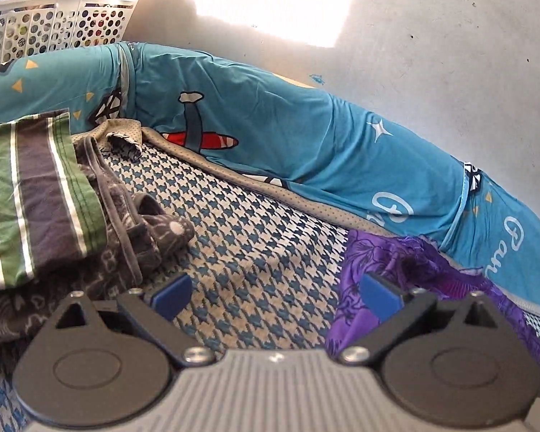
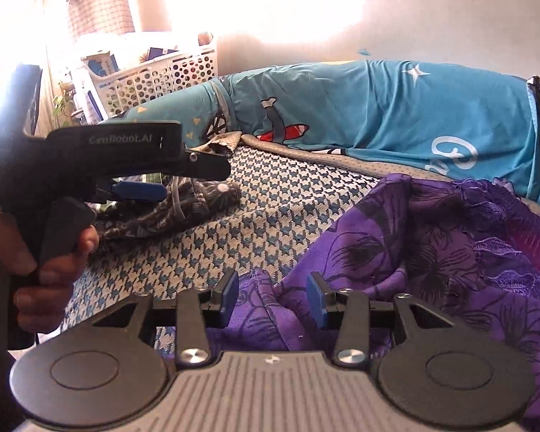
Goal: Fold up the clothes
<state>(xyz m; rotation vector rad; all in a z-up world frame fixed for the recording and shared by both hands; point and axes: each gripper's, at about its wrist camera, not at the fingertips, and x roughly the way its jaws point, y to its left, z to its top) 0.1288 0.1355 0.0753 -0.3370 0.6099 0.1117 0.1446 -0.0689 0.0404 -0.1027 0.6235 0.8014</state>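
Here my left gripper [image 1: 275,293] gapes wide over the checked bedspread [image 1: 255,237] holding nothing, while my right gripper [image 2: 275,297] stands partly open astride the crumpled purple garment [image 2: 432,252], pads not pressing it.

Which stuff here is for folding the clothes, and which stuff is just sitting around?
For the folding:
- purple flowered garment
- striped folded cloth
- dark patterned garment
- left tool, open
- right tool, open over the purple cloth

Just lying about:
- white basket
- blue bedding roll
- curtain
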